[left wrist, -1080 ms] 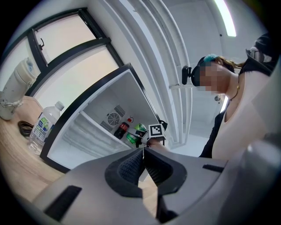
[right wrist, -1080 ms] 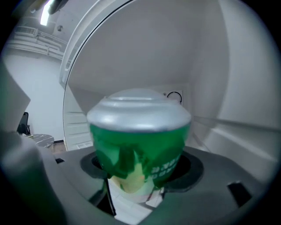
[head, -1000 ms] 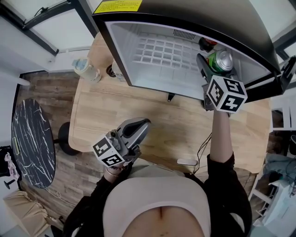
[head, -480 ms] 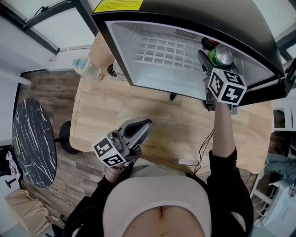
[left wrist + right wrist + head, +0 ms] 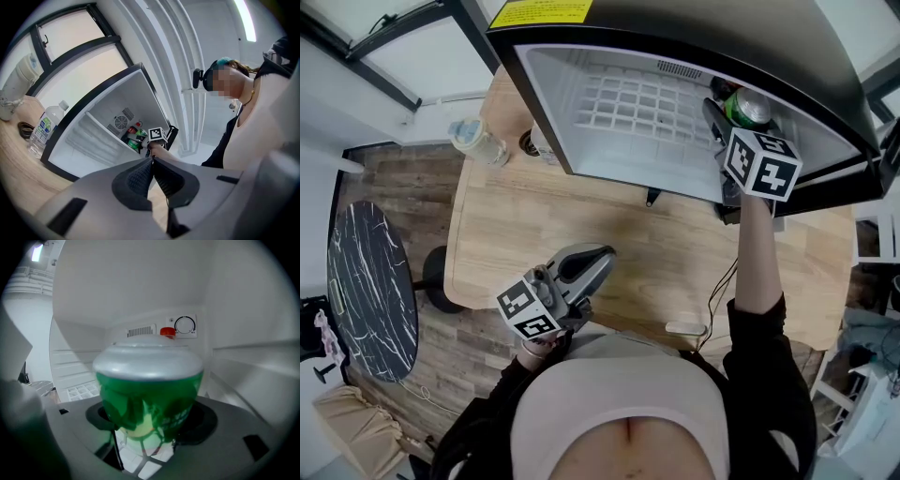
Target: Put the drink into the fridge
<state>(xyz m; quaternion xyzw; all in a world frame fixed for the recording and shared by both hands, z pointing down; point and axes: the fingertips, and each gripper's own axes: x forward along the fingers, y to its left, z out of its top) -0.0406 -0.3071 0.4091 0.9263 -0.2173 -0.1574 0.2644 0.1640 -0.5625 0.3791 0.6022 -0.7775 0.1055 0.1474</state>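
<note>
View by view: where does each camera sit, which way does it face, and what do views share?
Head view: on the head, steeply down at table and open fridge; torso, arms, left gripper, right gripper show.
Left gripper view: rides that gripper, along its shut jaws toward the fridge.
Right gripper view: inside the fridge, jaws holding a green can.
Shared: all three show the can.

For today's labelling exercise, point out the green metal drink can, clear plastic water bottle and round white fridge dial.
Green metal drink can (image 5: 149, 392): right gripper view, green side.
Clear plastic water bottle (image 5: 44, 127): left gripper view, label.
Round white fridge dial (image 5: 184, 326): right gripper view, centre.
</note>
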